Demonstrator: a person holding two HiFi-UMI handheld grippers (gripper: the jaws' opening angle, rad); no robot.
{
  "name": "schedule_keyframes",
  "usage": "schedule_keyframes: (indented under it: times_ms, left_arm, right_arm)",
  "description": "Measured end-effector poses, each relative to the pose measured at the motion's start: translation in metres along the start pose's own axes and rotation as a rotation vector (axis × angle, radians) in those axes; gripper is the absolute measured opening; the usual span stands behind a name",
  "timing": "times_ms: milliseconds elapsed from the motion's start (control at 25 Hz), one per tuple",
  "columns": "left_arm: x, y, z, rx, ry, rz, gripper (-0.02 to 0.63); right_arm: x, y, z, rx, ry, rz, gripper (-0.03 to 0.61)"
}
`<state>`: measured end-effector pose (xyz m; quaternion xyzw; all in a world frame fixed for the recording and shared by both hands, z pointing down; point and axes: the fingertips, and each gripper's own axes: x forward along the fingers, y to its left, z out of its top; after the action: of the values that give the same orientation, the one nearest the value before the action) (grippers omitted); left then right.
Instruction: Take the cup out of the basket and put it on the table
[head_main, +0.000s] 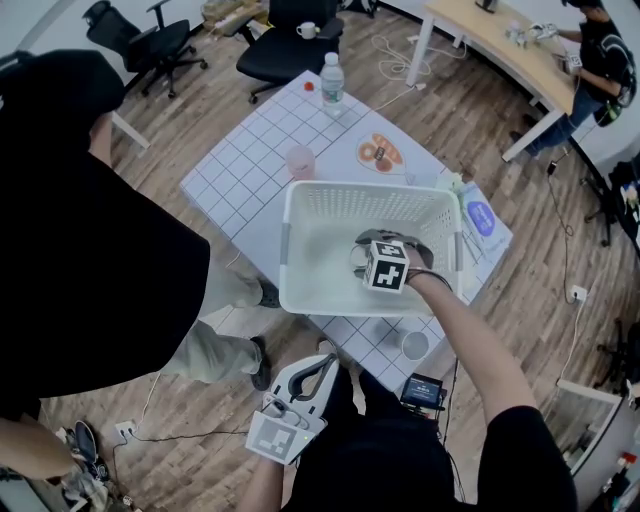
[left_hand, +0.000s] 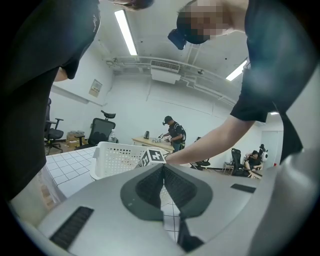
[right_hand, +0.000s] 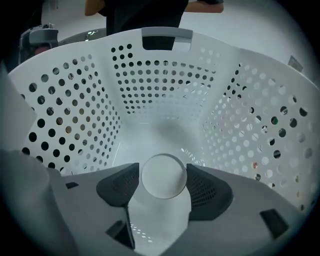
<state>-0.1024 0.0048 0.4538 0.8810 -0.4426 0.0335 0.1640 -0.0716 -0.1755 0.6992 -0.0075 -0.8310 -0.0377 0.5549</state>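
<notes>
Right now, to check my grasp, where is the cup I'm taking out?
In the right gripper view, the cup sits clamped between the right hand-held gripper's jaws, low inside the white basket.

head view, centre: cup (right_hand: 162, 176) sat hidden under right gripper (head_main: 362, 258) and its marker cube | upper centre: bottle (head_main: 332, 82) label was too small to read | lower centre: dark gadget (head_main: 422, 390) stayed unidentifiable (too small) | left edge cut off bystander (head_main: 90, 250)

Basket (head_main: 287, 250) on table (head_main: 240, 165), nr front edge. Inside: R gripper (right_hand: 162, 172) w/ cup (right_hand: 161, 205) btwn jaws. Behind basket: tumbler (head_main: 300, 161) left, plate (head_main: 380, 153) right, bottle (head_main: 332, 82) farther back. L gripper (head_main: 320, 365) before table.
</notes>
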Motion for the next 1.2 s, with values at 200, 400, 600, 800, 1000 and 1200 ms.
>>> schedule_keyframes:
  times_ms: [200, 400, 600, 800, 1000, 1200]
  left_arm:
    - [0.002, 0.002, 0.001, -0.002, -0.003, 0.007, 0.009]
    - [0.004, 0.002, 0.001, -0.019, 0.008, 0.017, 0.008]
    - [0.003, 0.001, 0.001, -0.015, 0.010, 0.015, 0.008]
    - [0.002, 0.000, 0.003, -0.012, -0.005, 0.012, 0.008]
    - [0.002, -0.003, 0.005, -0.004, -0.015, 0.004, 0.009]
    - [0.002, -0.009, 0.009, 0.003, -0.022, -0.005, 0.008]
  right_arm:
    - [0.005, 0.003, -0.006, 0.011, 0.025, 0.014, 0.278]
    - [0.006, 0.003, -0.006, 0.013, 0.026, 0.003, 0.278]
    - [0.003, 0.001, -0.006, 0.007, 0.026, -0.011, 0.278]
    - [-0.007, -0.004, 0.000, 0.024, -0.003, -0.027, 0.278]
    - [-0.019, -0.008, 0.005, 0.013, -0.022, -0.064, 0.278]
    - [-0.035, -0.007, 0.013, 0.015, -0.048, -0.072, 0.278]
